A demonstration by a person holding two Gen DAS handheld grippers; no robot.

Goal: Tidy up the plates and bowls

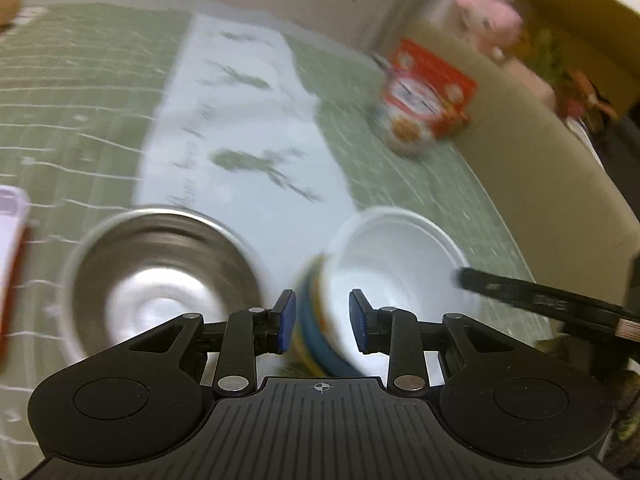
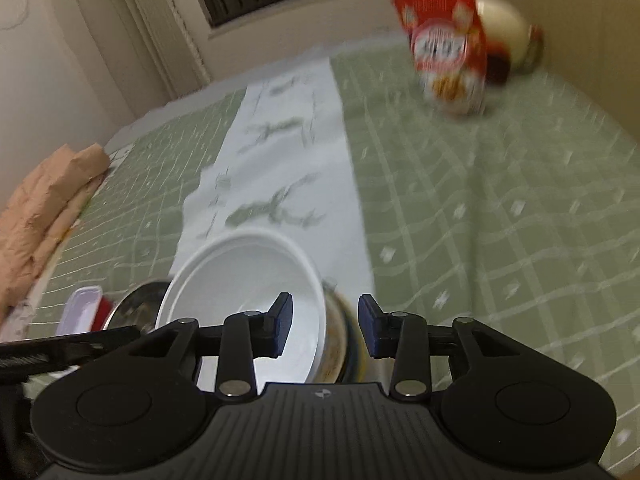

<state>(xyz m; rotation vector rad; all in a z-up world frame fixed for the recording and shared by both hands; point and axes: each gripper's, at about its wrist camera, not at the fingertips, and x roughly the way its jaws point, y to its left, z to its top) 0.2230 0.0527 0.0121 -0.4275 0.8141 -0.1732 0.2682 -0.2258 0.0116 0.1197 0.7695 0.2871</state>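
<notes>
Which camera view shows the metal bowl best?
The left wrist view: the metal bowl is fully visible there, with its whole rim and inside. In the right wrist view only a sliver shows, behind the white bowl.

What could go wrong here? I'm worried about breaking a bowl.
The white bowl looks tilted, with only its rim between the left tongs; it may slip out. The steel bowl sits close beside it, so a swing could knock them together. The right tongs straddle the rim too; uneven pulls might twist it.
</notes>
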